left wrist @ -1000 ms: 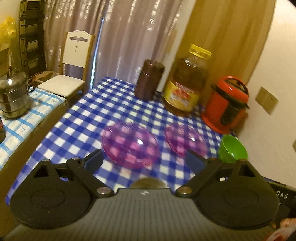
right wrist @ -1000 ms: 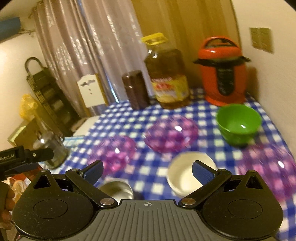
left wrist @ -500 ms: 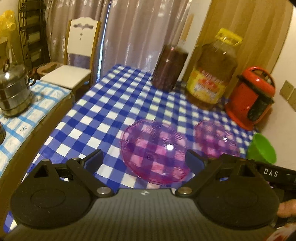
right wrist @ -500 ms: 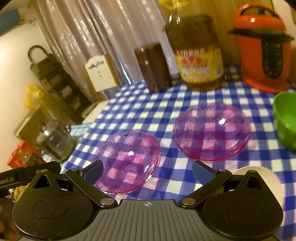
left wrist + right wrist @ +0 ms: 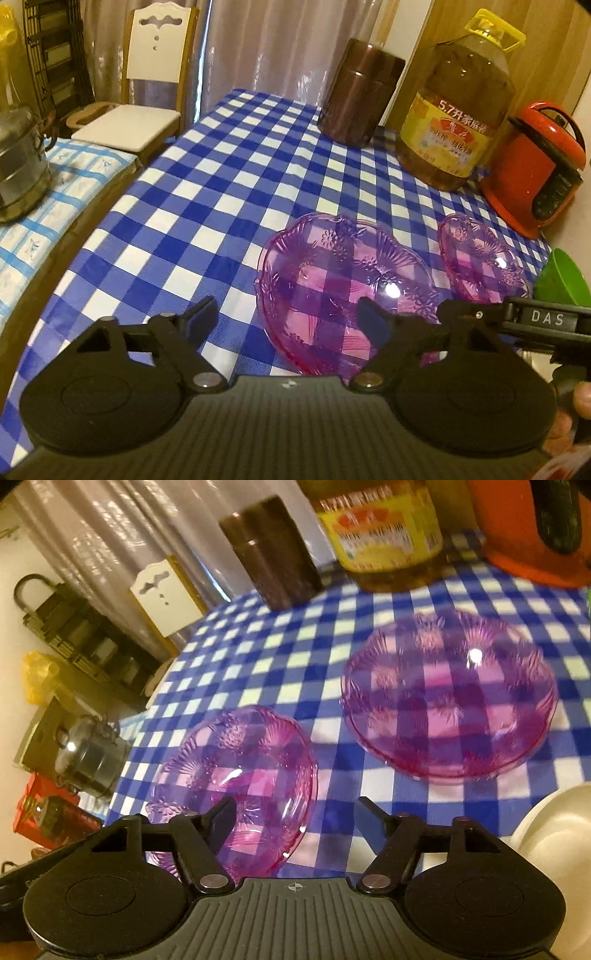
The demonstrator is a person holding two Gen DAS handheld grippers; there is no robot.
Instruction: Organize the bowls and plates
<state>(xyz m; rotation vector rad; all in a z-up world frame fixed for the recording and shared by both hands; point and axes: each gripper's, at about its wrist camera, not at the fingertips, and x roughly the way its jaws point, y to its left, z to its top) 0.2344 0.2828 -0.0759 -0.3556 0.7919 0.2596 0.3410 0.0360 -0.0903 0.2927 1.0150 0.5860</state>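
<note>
Grippers first: our left gripper and our right gripper both stand released above the blue-and-white checked tablecloth, their jaws having just been closing partway, with no pad pressing on anything. In the left wrist view the rim of the near purple plate lies between the left gripper's two fingers, untouched as far as we can tell. In the right wrist view that plate sits behind the right gripper's left finger, its rim reaching into the gap. A white bowl shows at the lower right edge. Just beyond and apart from the near plate lies the second purple plate, flat on the cloth. The green bowl peeks in at the right edge of the left view. Farthest back stand a brown canister, an oil bottle and a red cooker.
</note>
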